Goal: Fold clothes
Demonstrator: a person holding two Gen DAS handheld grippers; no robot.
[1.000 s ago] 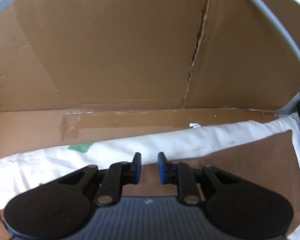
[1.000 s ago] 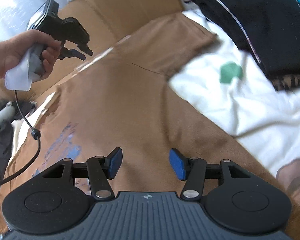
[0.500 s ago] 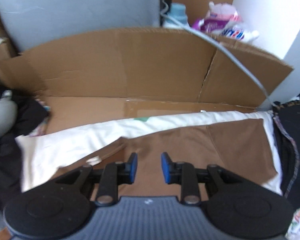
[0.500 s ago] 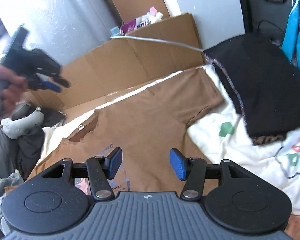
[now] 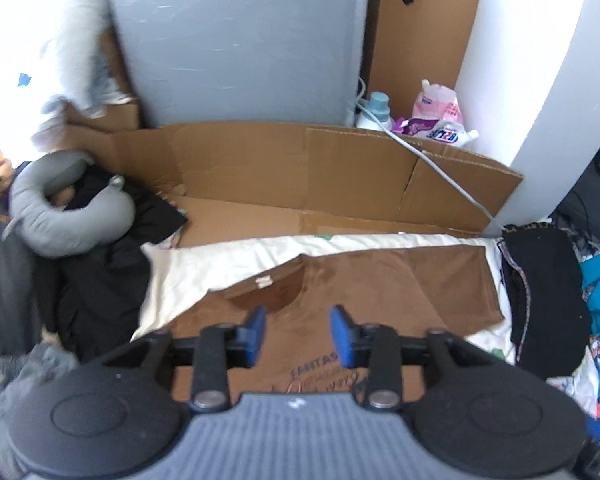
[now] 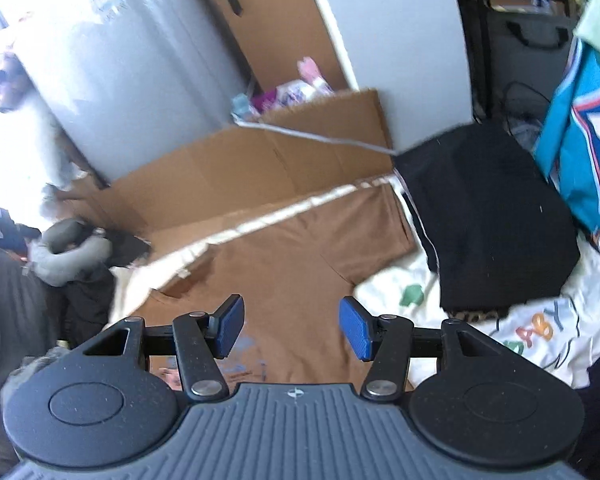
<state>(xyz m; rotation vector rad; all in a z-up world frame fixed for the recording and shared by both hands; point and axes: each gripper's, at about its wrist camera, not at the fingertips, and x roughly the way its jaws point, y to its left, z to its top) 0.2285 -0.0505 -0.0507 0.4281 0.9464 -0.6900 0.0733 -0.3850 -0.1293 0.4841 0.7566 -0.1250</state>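
Brown tee (image 5: pixel 364 280) lies spread flat, print side up, on a white sheet (image 5: pixel 204 268), centre of the left-wrist frame. Collar (image 5: pixel 266 294) with its tag sits just above the left claw (image 5: pixel 298 334); one sleeve (image 5: pixel 456 280) runs out to centre right, ending near a black garment (image 5: pixel 544 292) at the right edge. The other sleeve is not in view. Print partly hidden behind the claw body.

Right-wrist view: same tee (image 6: pixel 284 280) in mid-frame, sleeve (image 6: pixel 372 232) angled to the upper right beside the black garment (image 6: pixel 484 216). Right claw (image 6: pixel 292 328) hovers above the chest area, clear of the cloth.

Claw state — both stand with pads apart, nothing between them.

Handling, as judged: thin knit cotton, light, limp, no stiffness. It will drape and drag rather than slide as a sheet, and may pull the white sheet with it if pinched too deep. Not fragile. Best holds look like seams and edges — shoulder seam near the collar, sleeve cuff, hem — where the doubled cloth gives the pads something to bite. A pinch mid-panel would likely just tent the fabric.

Stage: the tee lies unfolded; no crease lines visible. Frames are motion-blurred, so fine wrinkles cannot be read.
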